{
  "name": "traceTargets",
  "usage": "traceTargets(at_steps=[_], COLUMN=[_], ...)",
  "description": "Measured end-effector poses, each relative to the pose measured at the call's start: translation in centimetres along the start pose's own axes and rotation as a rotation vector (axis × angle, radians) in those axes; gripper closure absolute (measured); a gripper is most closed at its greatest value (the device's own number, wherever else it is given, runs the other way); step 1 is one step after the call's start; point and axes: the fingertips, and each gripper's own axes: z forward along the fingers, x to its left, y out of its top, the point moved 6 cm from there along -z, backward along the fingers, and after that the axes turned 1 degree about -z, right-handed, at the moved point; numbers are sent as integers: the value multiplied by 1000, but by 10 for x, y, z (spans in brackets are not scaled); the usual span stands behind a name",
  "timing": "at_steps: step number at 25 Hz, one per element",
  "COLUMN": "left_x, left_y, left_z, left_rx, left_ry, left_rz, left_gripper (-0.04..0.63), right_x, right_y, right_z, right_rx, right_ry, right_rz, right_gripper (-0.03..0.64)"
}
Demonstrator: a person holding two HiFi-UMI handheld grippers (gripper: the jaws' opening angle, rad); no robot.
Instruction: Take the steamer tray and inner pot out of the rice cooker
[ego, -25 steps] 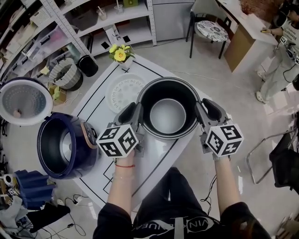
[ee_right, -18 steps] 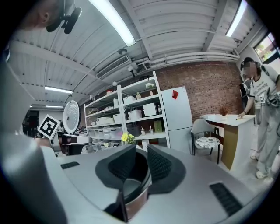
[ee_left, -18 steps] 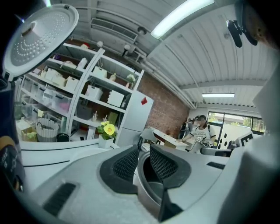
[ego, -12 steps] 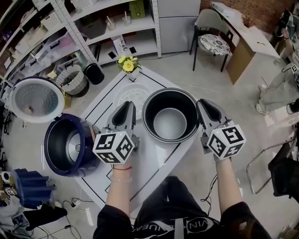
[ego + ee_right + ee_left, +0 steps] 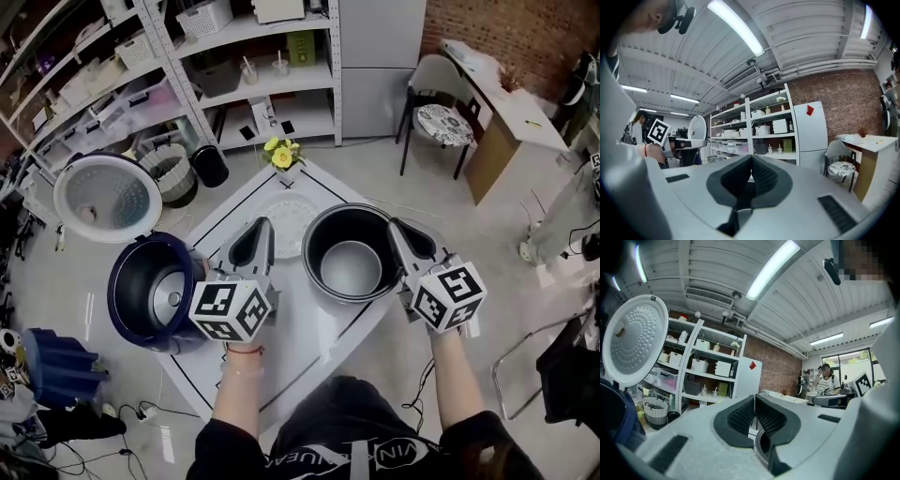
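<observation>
The black inner pot (image 5: 352,253) stands upright on the white table (image 5: 309,328), outside the cooker. Behind it to the left the white steamer tray (image 5: 284,214) lies flat on the table. The navy rice cooker (image 5: 155,292) sits at the table's left edge, its body hollow and its lid (image 5: 106,197) swung open. My left gripper (image 5: 260,230) hovers just left of the pot, shut, with nothing between its pads. Just right of the pot my right gripper (image 5: 397,228) is also shut and holds nothing. The left gripper view shows its jaws (image 5: 754,399) closed beside the cooker lid (image 5: 633,341); the right gripper view shows its own (image 5: 751,159) closed too.
A small vase of yellow flowers (image 5: 282,156) stands at the table's far corner. Metal shelving (image 5: 234,75) runs along the back, with a basket (image 5: 174,171) and a black bin (image 5: 209,165) on the floor. A chair (image 5: 441,122) and a desk (image 5: 502,112) are at the back right.
Both grippers have drawn away from the inner pot's rim and risen, and their jaws have closed. The pot stays on the table.
</observation>
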Motion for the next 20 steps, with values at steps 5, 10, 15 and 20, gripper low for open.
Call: traceTargets(at_steps=[5, 10, 15, 20], left_x=[-9, -15, -16, -16], left_y=[12, 23, 24, 26], left_z=[-12, -22, -32, -43], left_rx=[-10, -10, -5, -6], left_ry=[4, 25, 53, 72], left_rz=[15, 32, 31, 36], left_gripper=[578, 580, 580, 580], right_x=[8, 15, 23, 28], right_y=[14, 23, 27, 26], right_z=[-5, -8, -9, -12], right_rx=[-18, -25, -35, -36], right_ry=[43, 76, 95, 109], right_rz=[-4, -13, -3, 5], right_gripper=[617, 618, 618, 618])
